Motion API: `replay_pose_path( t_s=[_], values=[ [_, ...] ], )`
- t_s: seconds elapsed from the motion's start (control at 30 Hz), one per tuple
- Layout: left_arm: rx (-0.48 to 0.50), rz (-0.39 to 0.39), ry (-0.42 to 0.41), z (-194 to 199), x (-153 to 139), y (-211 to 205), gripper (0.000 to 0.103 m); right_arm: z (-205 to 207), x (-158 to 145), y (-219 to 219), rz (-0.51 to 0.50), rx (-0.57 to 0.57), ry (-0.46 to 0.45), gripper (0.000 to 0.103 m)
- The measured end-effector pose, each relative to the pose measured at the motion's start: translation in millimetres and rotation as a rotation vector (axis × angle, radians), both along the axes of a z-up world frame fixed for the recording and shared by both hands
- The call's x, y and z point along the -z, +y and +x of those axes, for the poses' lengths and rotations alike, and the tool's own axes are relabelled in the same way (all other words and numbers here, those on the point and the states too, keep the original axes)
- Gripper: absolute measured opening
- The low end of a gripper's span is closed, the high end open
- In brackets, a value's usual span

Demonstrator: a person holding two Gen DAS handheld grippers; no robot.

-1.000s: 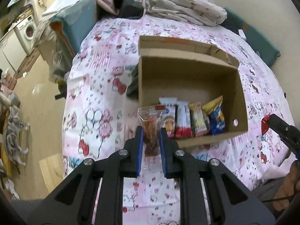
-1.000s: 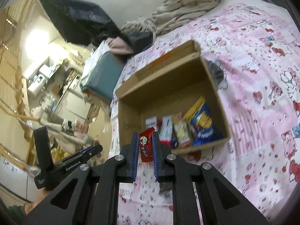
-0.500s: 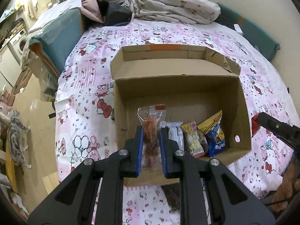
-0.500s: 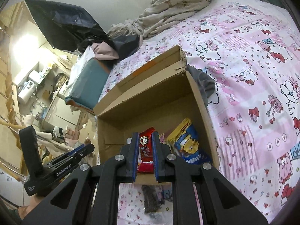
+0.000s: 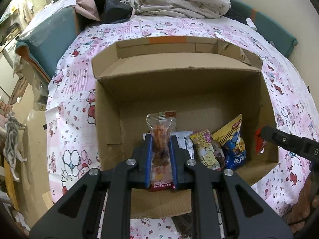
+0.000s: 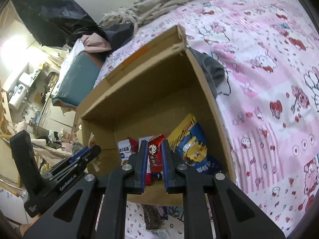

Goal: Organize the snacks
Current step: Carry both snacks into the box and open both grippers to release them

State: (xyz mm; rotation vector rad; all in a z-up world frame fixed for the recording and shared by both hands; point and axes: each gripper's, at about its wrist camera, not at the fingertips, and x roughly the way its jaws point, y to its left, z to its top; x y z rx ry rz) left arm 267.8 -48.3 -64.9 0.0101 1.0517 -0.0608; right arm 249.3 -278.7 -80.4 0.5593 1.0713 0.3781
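Cardboard box, open-topped on the pink patterned bed, lies just ahead; left claw pinches a clear upright rice-cake packet left of the standing snacks, right claw a red packet among them.

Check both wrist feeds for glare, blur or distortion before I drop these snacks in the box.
Left wrist: even light, strong fisheye bowing of the cardboard box; clear rice cake packet in the left gripper sharp. Right wrist: blown-out glare at the upper left, bedsheet slightly smeared; red snack packet in the right gripper readable.
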Motion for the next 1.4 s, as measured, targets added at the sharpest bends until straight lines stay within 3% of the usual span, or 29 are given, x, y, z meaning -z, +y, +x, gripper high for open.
replay_pose_path(
  t_s=[0.6, 1.4],
  values=[
    [-0.016, -0.028, -0.014, 3.3, 9.8, 4.3, 0.015, 0.8, 13.1, 7.4, -0.049, -0.027, 0.042, 0.014],
    [-0.005, -0.033, -0.024, 7.6, 13.0, 1.5, 0.017, 4.8, 20.8, 3.9, -0.019, -0.008, 0.069, 0.018]
  ],
)
